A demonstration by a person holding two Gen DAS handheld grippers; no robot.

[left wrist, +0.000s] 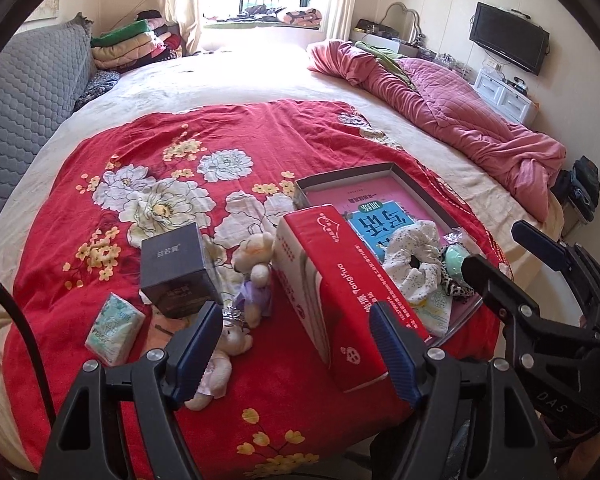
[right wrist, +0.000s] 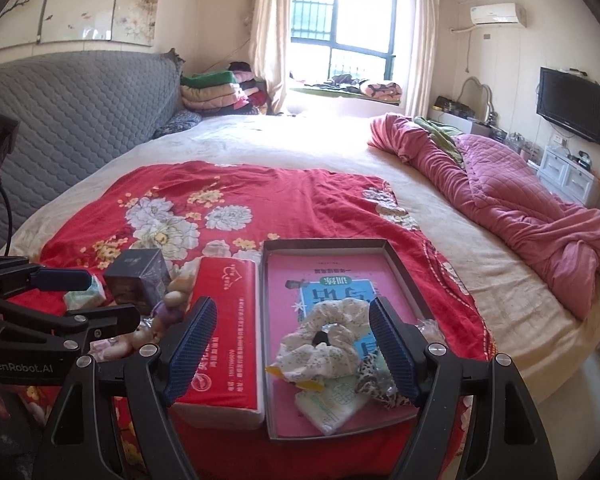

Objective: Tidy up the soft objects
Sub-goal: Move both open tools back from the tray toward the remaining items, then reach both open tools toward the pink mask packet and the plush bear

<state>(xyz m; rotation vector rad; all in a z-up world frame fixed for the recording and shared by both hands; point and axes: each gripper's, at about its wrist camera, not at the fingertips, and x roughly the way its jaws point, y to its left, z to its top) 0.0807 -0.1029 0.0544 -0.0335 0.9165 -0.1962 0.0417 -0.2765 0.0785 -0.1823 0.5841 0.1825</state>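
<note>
In the left wrist view, the left gripper is at the bottom of the frame with its two blue fingers spread apart and nothing between them. Just past it, in the middle, a red tissue pack stands tilted on the red flowered blanket. Left of the pack lie small plush bears, then a dark box, and a small green tissue packet at the lower left. Right of the pack is a shallow tray with a pink book inside, and a white scrunchie rests on the book. The right gripper pokes in from the right edge, jaws apart and empty. In the right wrist view, the right gripper sits at the bottom, fingers wide with nothing pinched. The white scrunchie lies between them in the picture, inside the tray, next to a leopard-print scrunchie and a pale tissue packet. The red tissue pack lies just left of the tray. The left gripper reaches in from the left edge.
</note>
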